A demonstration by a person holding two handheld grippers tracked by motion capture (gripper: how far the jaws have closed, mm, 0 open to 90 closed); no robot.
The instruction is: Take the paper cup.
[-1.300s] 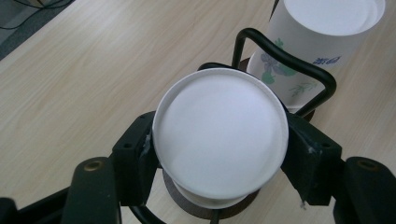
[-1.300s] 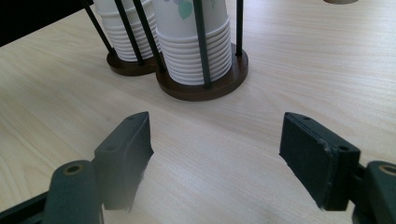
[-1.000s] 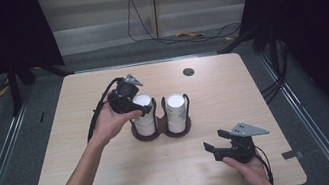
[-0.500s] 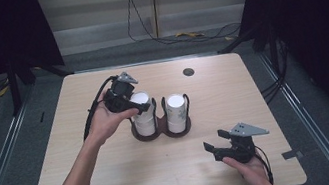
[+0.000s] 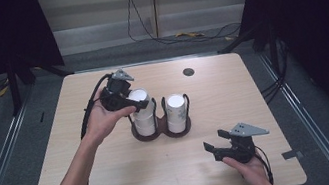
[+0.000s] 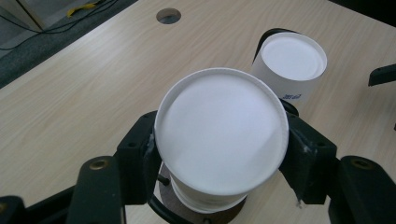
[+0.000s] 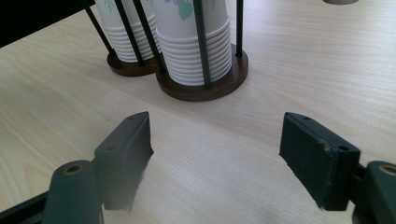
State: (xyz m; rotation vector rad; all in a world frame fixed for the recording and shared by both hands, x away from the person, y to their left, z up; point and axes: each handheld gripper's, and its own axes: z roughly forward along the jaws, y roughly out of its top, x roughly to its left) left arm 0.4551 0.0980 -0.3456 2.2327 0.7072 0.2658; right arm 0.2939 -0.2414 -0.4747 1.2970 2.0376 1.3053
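The left tongs (image 6: 219, 154) are clamped on the top paper cup (image 6: 222, 128) of the left stack in the cup holder (image 5: 161, 129), near the middle of the tabletop (image 5: 61, 155). The neighbouring cup stack (image 6: 292, 65) bears small dark print, too blurred to read. In the right gripper view, a green leaf pattern marks the cups. The right tongs (image 5: 216, 148) rest wide and empty near the front right corner.

**Surroundings**

The wooden desk (image 5: 116, 181) has a round cable hole (image 5: 188, 72) near its far edge. Beyond the desk, black cables (image 5: 140, 23) and a yellow item (image 5: 190, 34) lie on the grey floor (image 5: 9, 144).
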